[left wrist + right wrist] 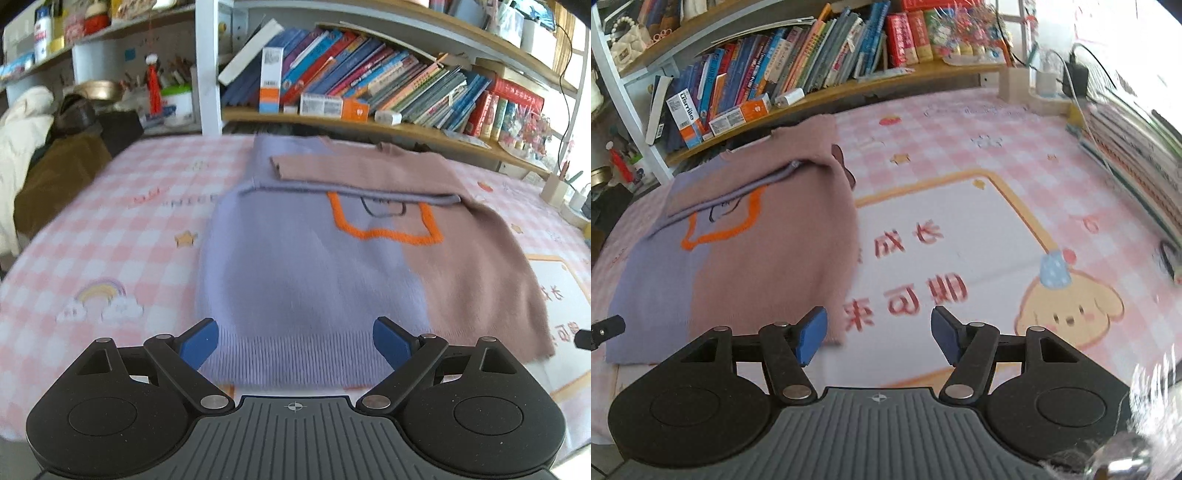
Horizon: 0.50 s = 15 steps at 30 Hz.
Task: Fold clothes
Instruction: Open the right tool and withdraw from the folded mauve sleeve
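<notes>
A knit sweater (314, 266), half lavender and half dusty pink with an orange outline on its chest, lies flat on the table with both sleeves folded across its upper part. My left gripper (295, 341) hovers open over the ribbed lavender hem, nothing between its blue pads. In the right wrist view the sweater (738, 240) fills the left side. My right gripper (879, 336) stands open above the tablecloth just beyond the sweater's near right corner; its left pad (812, 336) overlaps the pink hem edge, and nothing is gripped.
A pink checked tablecloth (110, 229) with cartoon prints covers the table. Bookshelves (369, 85) full of books line the far edge. A pen holder, chargers and cables (1052, 88) stand at the far right, stacked books (1137, 166) along the right edge. Clothes pile on a chair (44, 155) at left.
</notes>
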Available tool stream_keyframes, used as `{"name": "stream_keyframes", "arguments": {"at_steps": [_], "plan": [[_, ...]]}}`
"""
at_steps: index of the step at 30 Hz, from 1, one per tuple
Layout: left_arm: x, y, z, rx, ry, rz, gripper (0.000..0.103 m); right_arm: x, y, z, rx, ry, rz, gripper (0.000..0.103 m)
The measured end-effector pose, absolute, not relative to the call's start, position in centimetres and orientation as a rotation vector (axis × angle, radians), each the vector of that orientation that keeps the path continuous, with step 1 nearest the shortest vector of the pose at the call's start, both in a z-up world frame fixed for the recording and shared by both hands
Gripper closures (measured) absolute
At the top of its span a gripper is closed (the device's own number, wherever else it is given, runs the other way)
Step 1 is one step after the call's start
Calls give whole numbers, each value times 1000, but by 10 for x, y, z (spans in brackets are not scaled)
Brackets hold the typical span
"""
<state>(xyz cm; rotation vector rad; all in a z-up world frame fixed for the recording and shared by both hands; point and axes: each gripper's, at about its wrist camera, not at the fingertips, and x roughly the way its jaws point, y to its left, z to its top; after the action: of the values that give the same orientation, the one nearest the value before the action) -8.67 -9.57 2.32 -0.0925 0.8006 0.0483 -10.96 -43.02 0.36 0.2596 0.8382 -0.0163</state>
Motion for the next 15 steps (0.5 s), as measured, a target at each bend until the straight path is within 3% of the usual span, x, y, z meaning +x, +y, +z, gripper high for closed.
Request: {"name": "stream_keyframes", "arguments": {"at_steps": [4,6,11,13,15], "plan": [[-100,-83,27,-146,791,102,11,-121,-436,0,289,850,-3,43],[-104,-74,26,-170,790,134,17,-126,-438,-2,303,855,3,43],[-106,-56,23,-228,788,189,21,-127,-439,-5,324,869,11,43],[-103,-51,22,-246,784,192,27,-123,-436,-4,328,868,24,43],[-98,-46,18,-260,796,193,39,-117,-432,-4,333,865,38,44]]}}
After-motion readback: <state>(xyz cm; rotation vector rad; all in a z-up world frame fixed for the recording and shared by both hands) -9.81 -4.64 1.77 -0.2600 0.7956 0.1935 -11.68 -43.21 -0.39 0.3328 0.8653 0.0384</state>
